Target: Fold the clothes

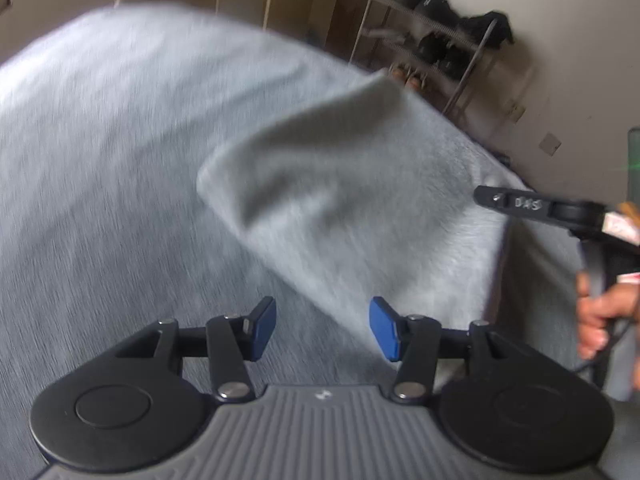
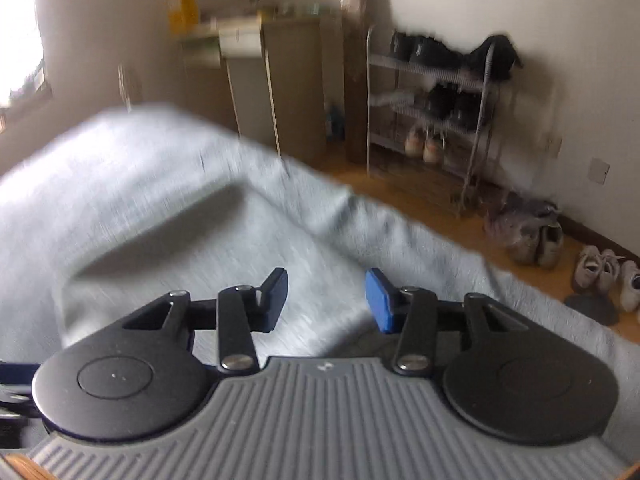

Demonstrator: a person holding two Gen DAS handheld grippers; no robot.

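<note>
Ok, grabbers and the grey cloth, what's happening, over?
Left gripper open, empty. Right gripper open, empty. Cloth lying folded on bed, not held. Nothing in the way.

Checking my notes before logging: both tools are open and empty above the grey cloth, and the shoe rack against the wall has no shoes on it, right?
Not quite. The shoe rack holds dark shoes on its shelves, as the right wrist view shows. The left tool and right tool are open and empty above the grey cloth.

A home bedroom — grey-covered bed (image 2: 168,184), shoe rack (image 2: 432,120), sneakers (image 2: 600,272) on the wood floor (image 2: 440,208).
</note>
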